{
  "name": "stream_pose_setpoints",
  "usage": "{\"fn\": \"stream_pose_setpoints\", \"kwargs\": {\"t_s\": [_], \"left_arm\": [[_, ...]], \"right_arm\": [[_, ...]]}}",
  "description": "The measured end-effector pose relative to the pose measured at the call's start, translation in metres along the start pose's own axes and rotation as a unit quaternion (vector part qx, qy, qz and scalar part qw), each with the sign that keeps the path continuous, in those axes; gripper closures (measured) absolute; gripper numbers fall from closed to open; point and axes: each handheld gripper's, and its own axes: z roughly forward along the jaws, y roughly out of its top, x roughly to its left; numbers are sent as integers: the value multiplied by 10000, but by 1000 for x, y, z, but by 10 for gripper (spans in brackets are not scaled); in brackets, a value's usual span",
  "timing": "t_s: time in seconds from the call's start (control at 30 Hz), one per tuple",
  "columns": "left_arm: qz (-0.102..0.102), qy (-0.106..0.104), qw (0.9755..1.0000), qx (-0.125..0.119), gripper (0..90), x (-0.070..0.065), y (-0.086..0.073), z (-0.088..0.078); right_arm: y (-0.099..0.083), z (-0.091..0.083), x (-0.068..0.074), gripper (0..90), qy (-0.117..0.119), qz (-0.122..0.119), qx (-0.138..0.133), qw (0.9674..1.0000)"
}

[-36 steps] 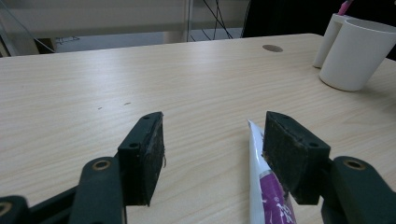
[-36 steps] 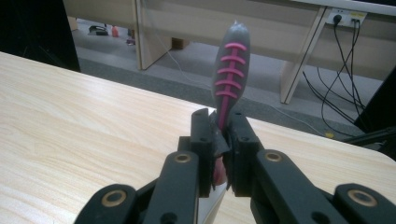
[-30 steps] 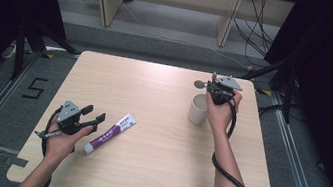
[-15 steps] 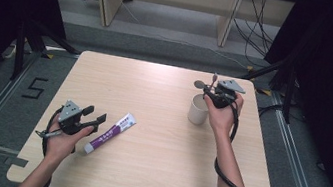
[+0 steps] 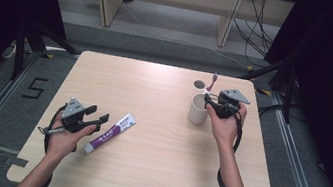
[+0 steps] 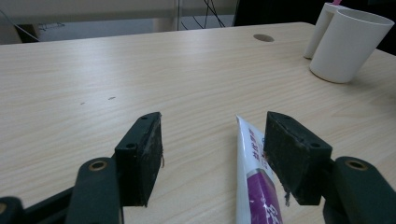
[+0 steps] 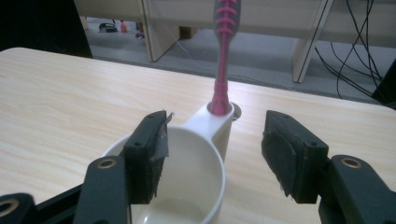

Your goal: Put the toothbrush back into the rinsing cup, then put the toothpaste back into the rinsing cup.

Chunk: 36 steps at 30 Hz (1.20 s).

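Toothbrush, pink with a grey grip, stands upright in the narrow side holder of the white cup on the far right part of the table. That table is pale wood with a small round hole just beyond the cup. It stands on a grey floor with rails at either side, wooden furniture legs and loose cables behind, and dark curtains around. The cup's main bowl looks empty. A white and purple toothpaste tube lies flat near the front left.

The right claw has its jaws apart and holds nothing, poised over the cup's near rim. A second ago it was farther back, beyond the cup. The left claw is likewise apart, unmoved, with the tube's end lying between its jaws.
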Motion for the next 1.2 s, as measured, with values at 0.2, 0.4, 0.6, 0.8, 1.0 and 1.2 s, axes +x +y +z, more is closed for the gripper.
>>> {"fn": "stream_pose_setpoints", "kwargs": {"t_s": [0.2,0.4,0.6,0.8,1.0,1.2], "left_arm": [[94,-140,9997,195,378,-4,6,8],[211,-202,9988,383,377,-8,10,14],[315,-294,9978,495,378,-10,13,16],[330,-298,9962,747,398,-11,17,20],[402,-363,9918,1158,401,-12,25,23],[555,-447,9885,1337,408,-15,33,23]], "right_arm": [[-12,-17,-4,410,-122,99,-5,9999],[-19,-30,-9,410,-35,176,-160,9997],[-27,-41,-16,409,-137,212,-145,9996],[-32,-50,-16,409,-138,224,-185,9995],[-42,-58,-13,413,-102,262,-28,9996],[-58,-64,-5,427,39,190,-202,9996]]}}
